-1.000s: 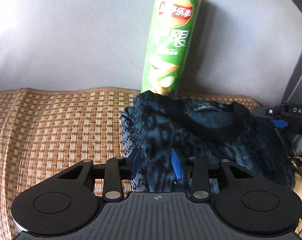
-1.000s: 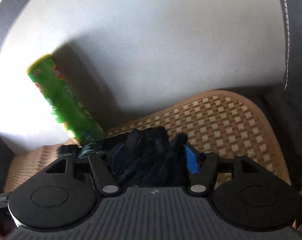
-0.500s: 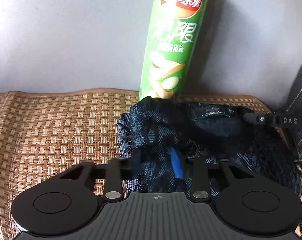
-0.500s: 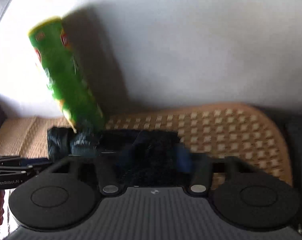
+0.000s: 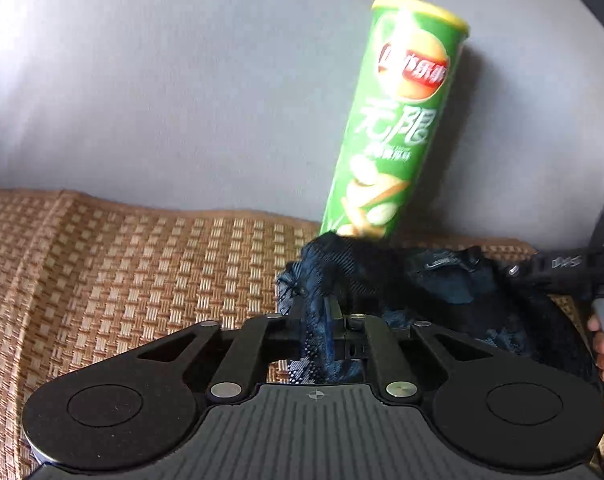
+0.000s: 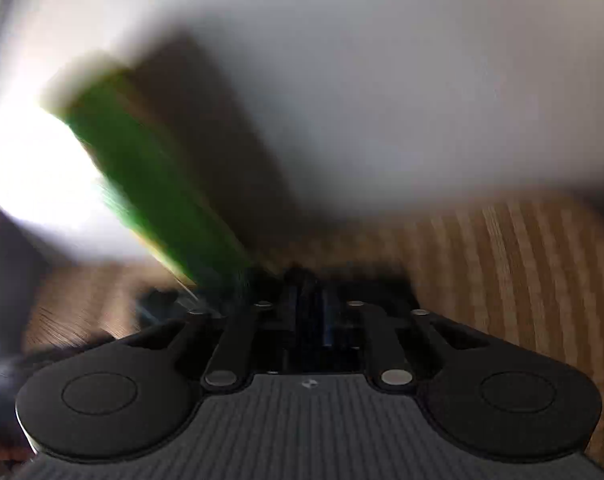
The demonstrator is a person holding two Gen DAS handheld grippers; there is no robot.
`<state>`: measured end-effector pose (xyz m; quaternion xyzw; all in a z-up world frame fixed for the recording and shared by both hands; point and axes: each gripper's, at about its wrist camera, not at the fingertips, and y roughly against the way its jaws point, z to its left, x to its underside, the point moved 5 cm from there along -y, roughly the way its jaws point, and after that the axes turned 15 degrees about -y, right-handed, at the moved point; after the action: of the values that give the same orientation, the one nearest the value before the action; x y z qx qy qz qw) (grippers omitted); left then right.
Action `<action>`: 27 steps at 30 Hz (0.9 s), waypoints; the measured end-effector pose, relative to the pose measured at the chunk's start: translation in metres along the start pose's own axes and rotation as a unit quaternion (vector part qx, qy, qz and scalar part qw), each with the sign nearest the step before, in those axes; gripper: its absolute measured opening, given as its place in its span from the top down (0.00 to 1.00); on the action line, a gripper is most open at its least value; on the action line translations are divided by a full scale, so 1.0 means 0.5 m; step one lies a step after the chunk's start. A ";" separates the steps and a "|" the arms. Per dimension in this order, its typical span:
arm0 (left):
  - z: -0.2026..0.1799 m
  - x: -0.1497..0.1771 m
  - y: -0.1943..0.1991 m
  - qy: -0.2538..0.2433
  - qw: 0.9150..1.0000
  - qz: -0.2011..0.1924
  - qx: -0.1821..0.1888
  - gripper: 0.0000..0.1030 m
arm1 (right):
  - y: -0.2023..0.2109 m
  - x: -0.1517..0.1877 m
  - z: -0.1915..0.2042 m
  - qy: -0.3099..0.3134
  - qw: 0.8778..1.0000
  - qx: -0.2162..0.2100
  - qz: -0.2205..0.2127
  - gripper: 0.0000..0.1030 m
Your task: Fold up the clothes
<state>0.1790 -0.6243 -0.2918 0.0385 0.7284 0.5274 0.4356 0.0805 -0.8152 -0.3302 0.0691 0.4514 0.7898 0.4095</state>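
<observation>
Since a second ago, both of your hand-held grippers have closed from spread to pinching.

- Left hand-held gripper (image 5: 330,322): fingers pressed together on a bunched fold of the dark blue patterned garment (image 5: 441,292).
- Right hand-held gripper (image 6: 310,320): pinching dark fabric; its view is now heavily blurred.
- Garment: crumpled on the woven mat (image 5: 134,272), toward its back edge by the grey backrest (image 5: 174,92), touching the can's base.
- Green crisp can (image 5: 393,128): lid on, contents hidden, now leaning.
- Your right hand (image 5: 603,340): at the mat's right edge.
</observation>
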 end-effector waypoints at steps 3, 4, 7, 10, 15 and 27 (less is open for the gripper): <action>0.008 -0.016 0.007 0.003 1.000 -0.013 0.002 0.59 | 0.086 -0.014 0.002 -0.023 0.995 -0.047 -0.086 0.56; 0.010 -0.021 0.007 0.002 1.000 -0.015 0.003 0.51 | 0.117 -0.017 0.005 -0.021 0.993 -0.055 -0.104 0.52; 0.010 -0.036 -0.009 -0.009 1.000 -0.007 0.004 0.45 | 0.175 0.001 0.006 0.014 0.995 -0.014 -0.097 0.49; 0.009 -0.043 -0.035 -0.021 1.000 0.004 -0.010 0.41 | 0.202 0.036 -0.009 0.032 0.997 0.014 -0.071 0.49; 0.000 -0.033 -0.064 -0.015 0.999 0.029 0.009 0.95 | 0.201 0.098 -0.043 0.027 0.998 0.045 -0.036 0.48; 0.008 -0.016 -0.029 -0.035 0.998 0.032 -0.046 0.67 | 0.166 0.153 -0.066 0.008 0.998 0.066 -0.002 0.65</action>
<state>0.1925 -0.6319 -0.2988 0.0602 0.6863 0.5722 0.4449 -0.0340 -0.8043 -0.3055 0.0889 0.5061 0.7577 0.4024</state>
